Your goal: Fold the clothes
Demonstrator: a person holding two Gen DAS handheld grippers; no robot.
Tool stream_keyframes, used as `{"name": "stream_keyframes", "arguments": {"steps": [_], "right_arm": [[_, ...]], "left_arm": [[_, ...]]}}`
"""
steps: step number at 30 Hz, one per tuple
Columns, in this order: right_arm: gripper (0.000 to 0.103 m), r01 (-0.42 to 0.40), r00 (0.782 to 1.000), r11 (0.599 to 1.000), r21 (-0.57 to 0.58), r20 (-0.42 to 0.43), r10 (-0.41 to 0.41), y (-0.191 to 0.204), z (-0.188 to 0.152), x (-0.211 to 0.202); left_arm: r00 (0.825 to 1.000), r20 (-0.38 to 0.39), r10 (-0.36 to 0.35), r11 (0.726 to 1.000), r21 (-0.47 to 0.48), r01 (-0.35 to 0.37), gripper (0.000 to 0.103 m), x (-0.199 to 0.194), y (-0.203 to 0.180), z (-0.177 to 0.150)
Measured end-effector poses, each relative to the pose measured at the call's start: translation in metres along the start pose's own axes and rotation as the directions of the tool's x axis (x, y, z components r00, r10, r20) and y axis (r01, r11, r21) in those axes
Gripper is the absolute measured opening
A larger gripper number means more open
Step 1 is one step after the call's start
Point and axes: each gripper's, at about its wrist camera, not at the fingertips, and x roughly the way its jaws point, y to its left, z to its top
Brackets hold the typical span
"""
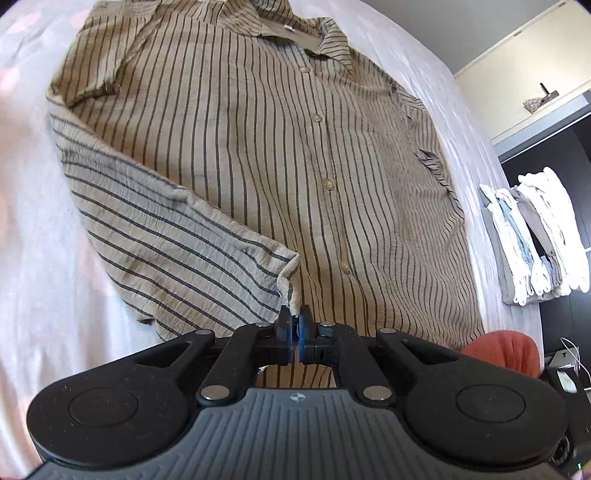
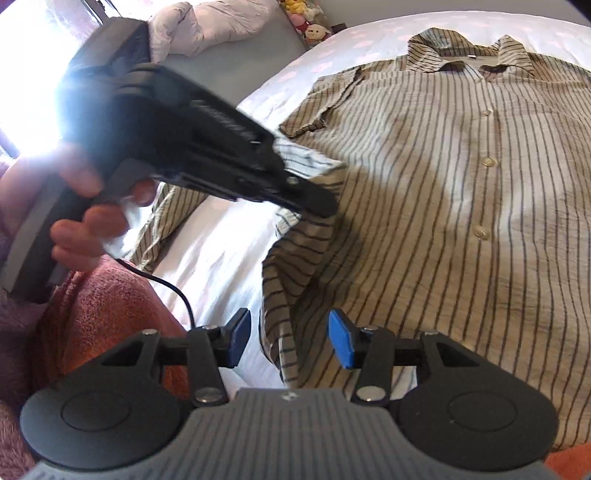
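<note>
Left gripper [image 1: 295,325] pinches shirt [image 1: 295,155] hem corner; right gripper [image 2: 291,341] gapes astride edge.

White bedsheet [image 1: 44,258], cream cupboard [image 1: 517,74], glaring window [image 2: 29,92], plush toys [image 2: 306,22] beyond

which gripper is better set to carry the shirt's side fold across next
Left. The left gripper is shut on the striped shirt at its folded-over hem corner. The right gripper is open, with the shirt edge between its pads but not pinched.
</note>
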Motion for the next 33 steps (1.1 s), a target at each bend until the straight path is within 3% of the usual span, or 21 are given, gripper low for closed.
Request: {"name": "stream_keyframes", "arguments": {"steps": [2,6,9,12,15,18,23,28,30,33], "right_arm": [[0.05,0.015,1.0,1.0,-0.004,-0.008,-0.015,0.0,-0.002,-0.001],[0.04,0.006,0.999,1.0,-0.029,-0.04,-0.007,0.001,-0.007,-0.001],[0.03,-0.017,0.997,0.999,-0.052,-0.07,0.013,0.005,-0.01,0.004],[0.023,-0.036,0.995,0.996,-0.084,-0.094,0.028,0.011,-0.012,0.011],[0.021,-0.064,0.992,0.991,-0.115,-0.113,0.051,0.022,-0.013,0.019],[0.02,-0.081,0.989,0.985,-0.15,-0.136,0.06,0.034,-0.016,0.03],[0.019,-0.022,0.986,0.983,-0.185,-0.167,-0.009,0.035,-0.018,0.055],[0.002,0.004,0.985,0.984,-0.179,-0.17,-0.035,0.029,-0.022,0.055],[0.002,-0.011,0.985,0.989,-0.15,-0.175,-0.015,0.024,-0.023,0.049],[0.003,-0.018,0.987,0.992,-0.124,-0.161,-0.003,0.019,-0.023,0.035]], "left_arm": [[0.999,-0.018,0.03,0.999,-0.016,-0.031,0.004,0.01,0.003,-0.001],[0.997,-0.048,0.065,0.998,-0.012,-0.065,0.032,0.01,0.003,-0.011],[0.993,-0.052,0.105,0.994,0.016,-0.104,0.038,-0.006,0.003,-0.018],[0.982,-0.102,0.162,0.987,0.025,-0.16,0.038,-0.014,0.008,-0.022],[0.955,-0.176,0.238,0.971,0.04,-0.235,0.035,-0.008,0.019,-0.028],[0.941,-0.254,0.223,0.974,0.012,-0.227,0.034,0.007,0.031,-0.034],[0.927,-0.318,0.198,0.978,0.006,-0.207,0.032,0.025,0.033,-0.032],[0.904,-0.379,0.197,0.98,0.05,-0.192,0.016,0.038,0.03,-0.038],[0.906,-0.377,0.191,0.981,0.058,-0.183,0.009,0.038,0.029,-0.038],[0.925,-0.35,0.145,0.989,0.043,-0.139,0.003,0.03,0.027,-0.039]]}}
